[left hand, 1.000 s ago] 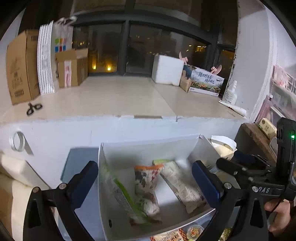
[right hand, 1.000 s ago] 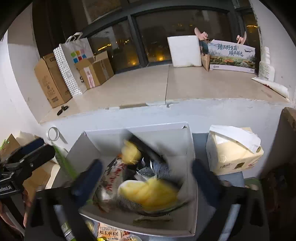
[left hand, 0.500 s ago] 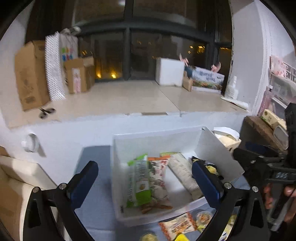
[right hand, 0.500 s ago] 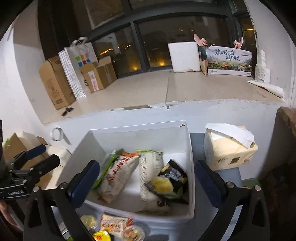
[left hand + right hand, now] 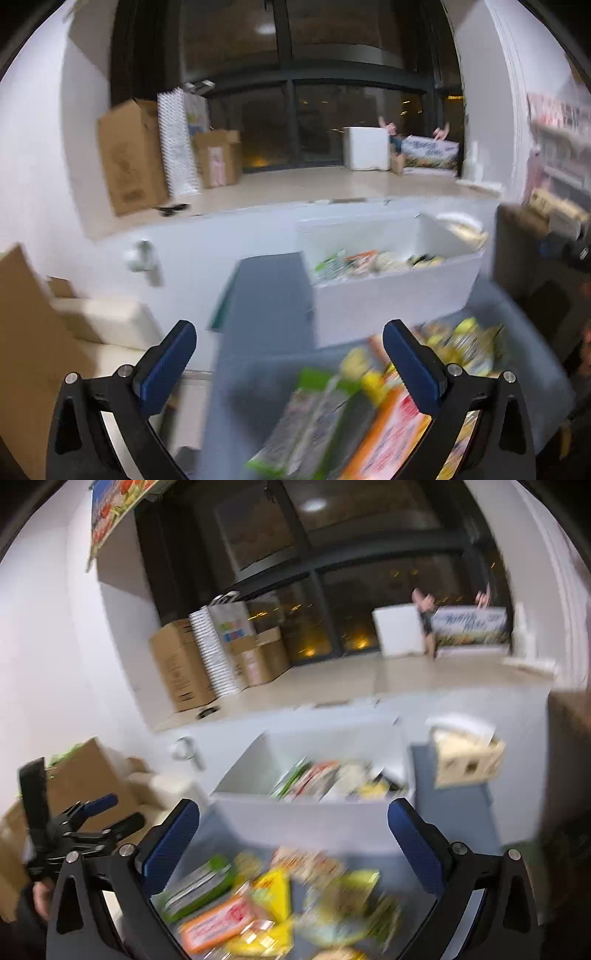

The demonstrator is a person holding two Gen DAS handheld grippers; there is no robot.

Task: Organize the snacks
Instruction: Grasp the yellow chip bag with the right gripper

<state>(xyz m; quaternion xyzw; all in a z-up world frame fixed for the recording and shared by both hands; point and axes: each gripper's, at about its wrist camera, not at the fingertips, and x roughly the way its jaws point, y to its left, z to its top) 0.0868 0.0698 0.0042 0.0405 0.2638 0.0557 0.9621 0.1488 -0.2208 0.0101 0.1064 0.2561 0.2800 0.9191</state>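
While both frames are blurred, the left gripper (image 5: pixel 290 358) and right gripper (image 5: pixel 293 836) each show jaws spread apart, gripping nothing. Loose snack packets (image 5: pixel 258 904) lie on the grey surface (image 5: pixel 269 295) nearest — beyond them, a white box (image 5: pixel 314 819) with more packets (image 5: pixel 369 260) inside.

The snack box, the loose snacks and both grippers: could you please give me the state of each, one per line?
White box: open-topped, upright, several snack packets inside.
Loose snack packets: piled on the grey surface in front of the box, outside it.
Left gripper: open, empty.
Right gripper: open, empty.
Tissue box: upright beside the white box, tissue sticking out.
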